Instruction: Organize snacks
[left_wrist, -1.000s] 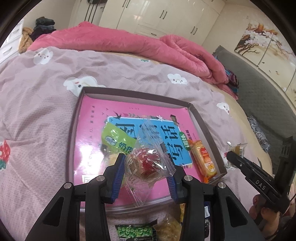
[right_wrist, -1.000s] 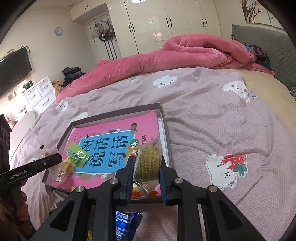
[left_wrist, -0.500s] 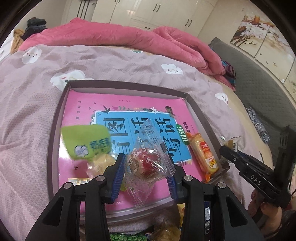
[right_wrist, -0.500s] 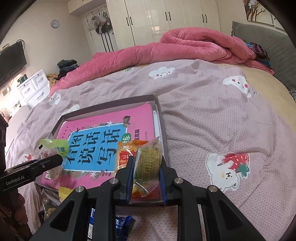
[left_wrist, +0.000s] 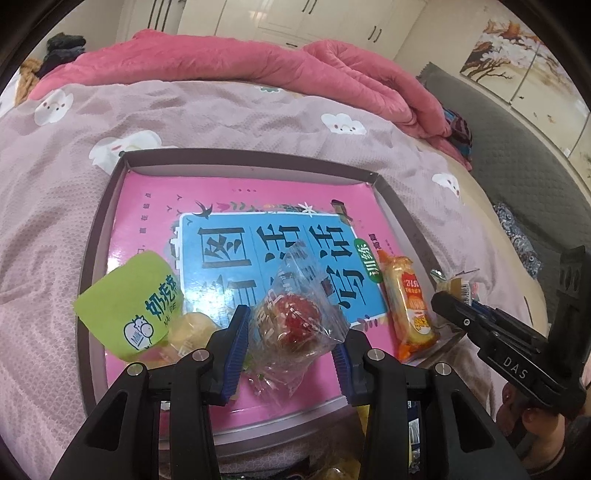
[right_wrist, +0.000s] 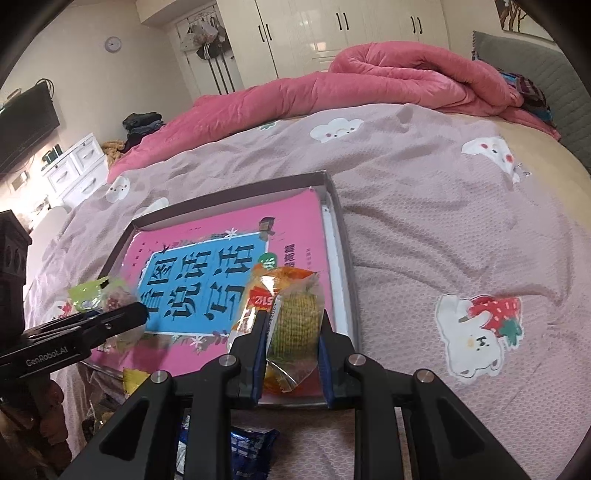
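Jaws of the left gripper (left_wrist: 291, 341) squeeze a clear red candy bag (left_wrist: 295, 325); the right gripper (right_wrist: 291, 356) squeezes a green cookie pack (right_wrist: 297, 326). Both hang over the tray's (left_wrist: 236, 158) near edge. Two snacks are in; more wait on the bed (right_wrist: 424, 229).

Home bedroom: bed (right_wrist: 424, 206), pink duvet (right_wrist: 369, 85), wardrobes (right_wrist: 332, 33)

Soft, even indoor light across both views, no hard shadows. Strong fisheye bend curves the wardrobe doors (right_wrist: 343, 33) and blackens the corners. Bright glare burns out at the left edge of the right wrist view, washing the white drawers (right_wrist: 79, 166). Clear snack wrapper (left_wrist: 295, 317) glints; the closest edges look slightly soft.
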